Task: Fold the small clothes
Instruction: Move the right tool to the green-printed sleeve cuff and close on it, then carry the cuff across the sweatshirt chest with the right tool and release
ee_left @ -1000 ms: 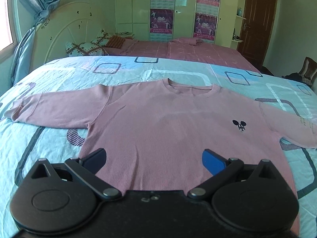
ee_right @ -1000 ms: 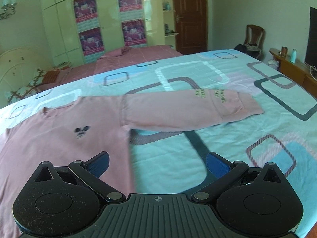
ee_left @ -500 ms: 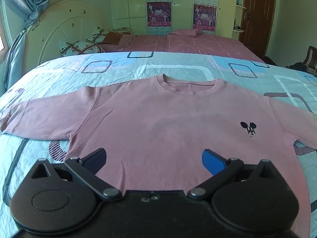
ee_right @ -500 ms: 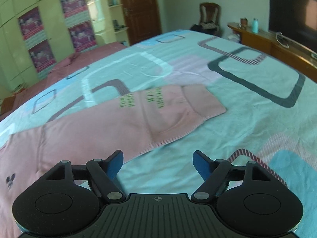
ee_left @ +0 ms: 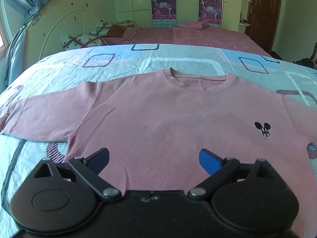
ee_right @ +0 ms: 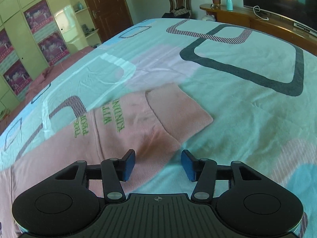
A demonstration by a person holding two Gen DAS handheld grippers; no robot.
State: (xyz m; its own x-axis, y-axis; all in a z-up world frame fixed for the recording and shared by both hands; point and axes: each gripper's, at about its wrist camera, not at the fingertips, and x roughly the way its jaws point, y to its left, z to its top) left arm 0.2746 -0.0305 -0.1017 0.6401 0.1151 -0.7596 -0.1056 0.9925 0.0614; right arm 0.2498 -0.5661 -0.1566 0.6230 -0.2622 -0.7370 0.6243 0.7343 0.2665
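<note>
A pink long-sleeved sweatshirt (ee_left: pixel 168 119) lies flat, front up, on the bed, with a small black mouse logo (ee_left: pixel 262 129) on the chest. My left gripper (ee_left: pixel 153 155) hovers over the lower body of the shirt; its jaws stand wide, are closing slightly and touch no fabric. In the right wrist view the shirt's sleeve (ee_right: pixel 122 127), printed with green letters, ends in a plain cuff (ee_right: pixel 178 107). My right gripper (ee_right: pixel 158 158) sits low over the near edge of that sleeve by the cuff. Its jaws are closing, the fabric edge lies between them, and the pads stand clear of it.
The patterned turquoise bedsheet (ee_left: pixel 59 69) spreads all around the shirt. Behind it is a second bed with a pink cover (ee_left: pixel 188 35), a white headboard (ee_left: pixel 59 25) and pillows. A wooden TV bench (ee_right: pixel 257 21) and a chair (ee_right: pixel 178 2) stand beyond the bed's far side.
My right gripper swung along the sleeve to the cuff, sank, rolled, and its jaws narrowed a lot. My left gripper moved closer over the shirt's body and sank a little.
</note>
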